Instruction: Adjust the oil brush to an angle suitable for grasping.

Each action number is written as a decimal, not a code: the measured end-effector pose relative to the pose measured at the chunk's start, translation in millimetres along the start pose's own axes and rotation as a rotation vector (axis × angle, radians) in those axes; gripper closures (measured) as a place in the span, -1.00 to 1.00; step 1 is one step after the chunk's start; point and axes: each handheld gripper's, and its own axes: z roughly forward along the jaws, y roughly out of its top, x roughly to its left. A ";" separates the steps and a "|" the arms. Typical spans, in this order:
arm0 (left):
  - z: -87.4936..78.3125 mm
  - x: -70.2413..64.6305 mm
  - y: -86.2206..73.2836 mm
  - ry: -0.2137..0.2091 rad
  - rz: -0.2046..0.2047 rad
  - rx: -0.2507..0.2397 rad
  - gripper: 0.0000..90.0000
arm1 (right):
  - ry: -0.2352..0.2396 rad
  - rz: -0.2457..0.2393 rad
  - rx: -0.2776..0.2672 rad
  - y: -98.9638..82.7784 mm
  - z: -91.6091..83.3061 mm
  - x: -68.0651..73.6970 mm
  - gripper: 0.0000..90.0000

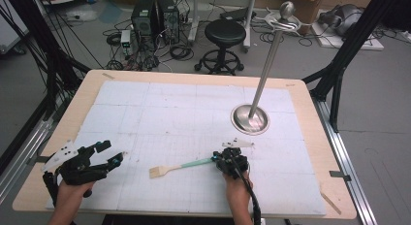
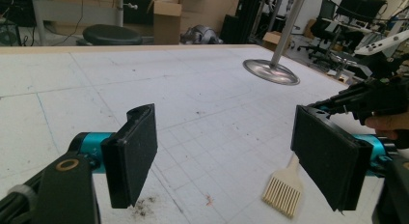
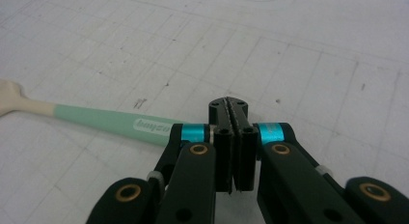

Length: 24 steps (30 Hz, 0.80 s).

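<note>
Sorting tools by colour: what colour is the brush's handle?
Mint green, turning cream toward the bristles; the brush handle shows best in the right gripper view.

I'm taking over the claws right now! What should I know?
Left claw: open, nothing in it, low over the mat at the left side of the table.
Right claw: shut tight, nothing between its jaws.
Brush: lies flat on the mat with its bristles toward the left claw. The end of its green handle is right beside the right claw, not gripped.
Metal stand: upright at the far right.
Done: both claws are near the brush.
Left: the brush isn't picked up yet. The right claw would probably have to open first.
</note>
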 end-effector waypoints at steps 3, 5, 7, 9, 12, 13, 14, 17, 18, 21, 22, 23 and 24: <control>-0.5 0.9 -0.2 0.001 -0.004 0.000 -0.45 | -0.014 -0.013 -0.011 0.3 -6.7 -1.9 0.94; -0.8 0.9 -0.1 -0.001 -0.006 -0.002 -0.45 | -0.026 -0.032 -0.043 -0.6 -19.1 -6.6 0.92; -0.9 0.8 0.0 -0.001 -0.005 -0.002 -0.44 | -0.029 -0.034 -0.067 -2.3 -30.7 -11.5 0.87; -0.5 0.6 -0.1 -0.003 -0.006 -0.001 -0.44 | -0.044 -0.029 -0.109 -6.1 -47.6 -18.9 0.81; -0.1 0.4 -0.3 -0.008 -0.003 0.003 -0.43 | -0.070 -0.024 -0.155 -8.7 -69.8 -27.4 0.66; 0.1 0.1 -0.4 -0.008 -0.005 0.003 -0.43 | -0.080 -0.036 -0.171 -9.7 -78.4 -30.7 0.58; 0.1 -0.1 -0.4 -0.009 -0.007 0.004 -0.43 | -0.093 -0.046 -0.186 -11.5 -87.2 -33.8 0.49; 0.5 -0.7 -0.5 -0.014 -0.004 0.004 -0.42 | -0.146 -0.034 -0.255 -24.4 -117.1 -46.5 0.02; 0.8 -1.1 -0.5 -0.018 -0.002 0.005 -0.42 | -0.146 -0.034 -0.255 -24.4 -117.1 -46.5 0.02; 2.0 -2.9 -0.4 -0.025 0.001 0.005 -0.42 | -0.171 -0.005 -0.293 -35.4 -133.4 -55.4 -0.32; 2.2 -3.2 -0.4 -0.026 0.005 0.007 -0.42 | -0.182 0.001 -0.309 -38.8 -137.9 -57.3 -0.39; 2.4 -3.5 -0.5 -0.030 0.006 0.009 -0.42 | -0.201 0.005 -0.326 -45.2 -146.1 -60.5 -0.54; 2.7 -3.8 -0.7 -0.032 0.006 0.008 -0.42 | -0.201 0.005 -0.326 -45.2 -146.1 -60.5 -0.54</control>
